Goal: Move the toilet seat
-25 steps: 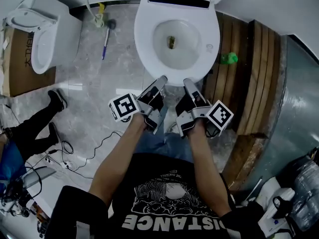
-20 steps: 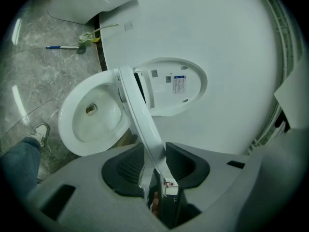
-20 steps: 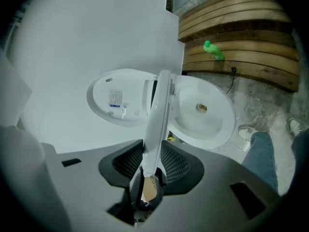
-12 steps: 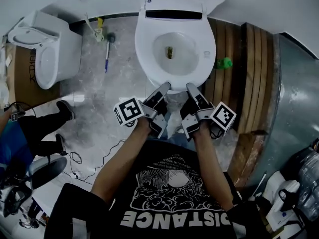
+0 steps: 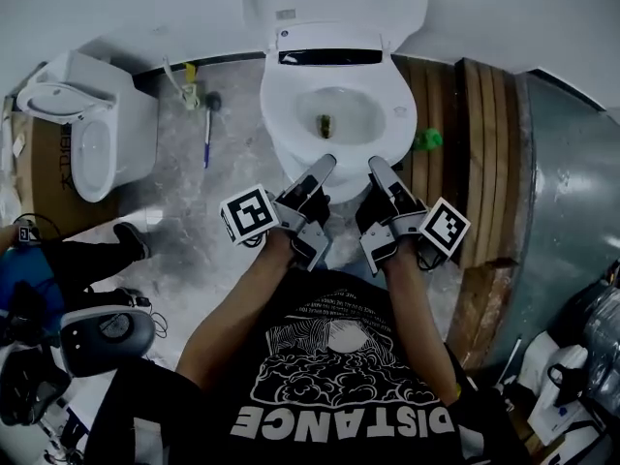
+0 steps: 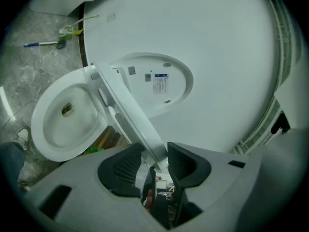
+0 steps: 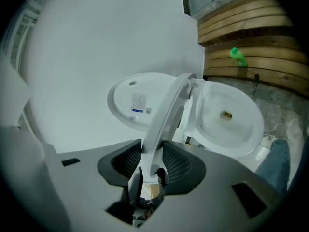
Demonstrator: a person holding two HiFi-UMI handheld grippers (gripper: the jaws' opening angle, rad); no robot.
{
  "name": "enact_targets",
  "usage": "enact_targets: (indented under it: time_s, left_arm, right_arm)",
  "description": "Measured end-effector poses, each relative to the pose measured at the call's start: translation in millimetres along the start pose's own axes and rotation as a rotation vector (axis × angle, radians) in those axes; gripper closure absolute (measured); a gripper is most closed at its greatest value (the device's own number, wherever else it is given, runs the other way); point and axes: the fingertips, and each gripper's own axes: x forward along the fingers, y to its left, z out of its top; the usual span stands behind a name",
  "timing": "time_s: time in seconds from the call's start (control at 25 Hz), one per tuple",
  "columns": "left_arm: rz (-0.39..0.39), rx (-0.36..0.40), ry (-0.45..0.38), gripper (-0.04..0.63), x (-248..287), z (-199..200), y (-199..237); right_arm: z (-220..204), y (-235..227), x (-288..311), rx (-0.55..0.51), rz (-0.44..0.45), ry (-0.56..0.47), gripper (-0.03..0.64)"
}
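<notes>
The white toilet seat (image 5: 281,114) is tilted up off the bowl (image 5: 334,114), held by its front rim. My left gripper (image 5: 325,166) and right gripper (image 5: 378,166) stand side by side on that rim. The seat (image 6: 123,112) runs edge-on from its hinge into the left gripper (image 6: 153,153), and the pads touch it. My right gripper (image 7: 150,156) clamps the seat (image 7: 166,110) the same way. Both pairs of jaws have just been opening a little, with the rim still between them. The lid (image 6: 154,81) stands upright against the wall.
A second white toilet (image 5: 87,134) sits at the left beside a cardboard box. A blue pen (image 5: 206,124) lies on the marble floor. Curved wooden boards (image 5: 475,163) and a green bottle (image 5: 424,140) are on the right. Another person's legs (image 5: 87,255) are at the left.
Both grippers have risen with the seat's front rim, and the seat has tilted up from the bowl. The upright lid has come into the head view.
</notes>
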Motion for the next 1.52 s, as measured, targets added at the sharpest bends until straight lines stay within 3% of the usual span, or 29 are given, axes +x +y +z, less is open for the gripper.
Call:
enact_targets:
  time_s: [0.2, 0.76, 1.52]
  left_arm:
    - [-0.069, 0.019, 0.000, 0.425, 8, 11, -34]
    - [-0.108, 0.087, 0.020, 0.426, 26, 36, -74]
    - [-0.170, 0.100, -0.119, 0.425, 64, 86, -124]
  right_arm:
    - [11, 34, 7, -0.034, 0.061, -0.021, 0.466]
    - [29, 80, 28, -0.066, 0.149, -0.066, 0.457]
    - [62, 137, 76, -0.070, 0.281, 0.011, 0.431]
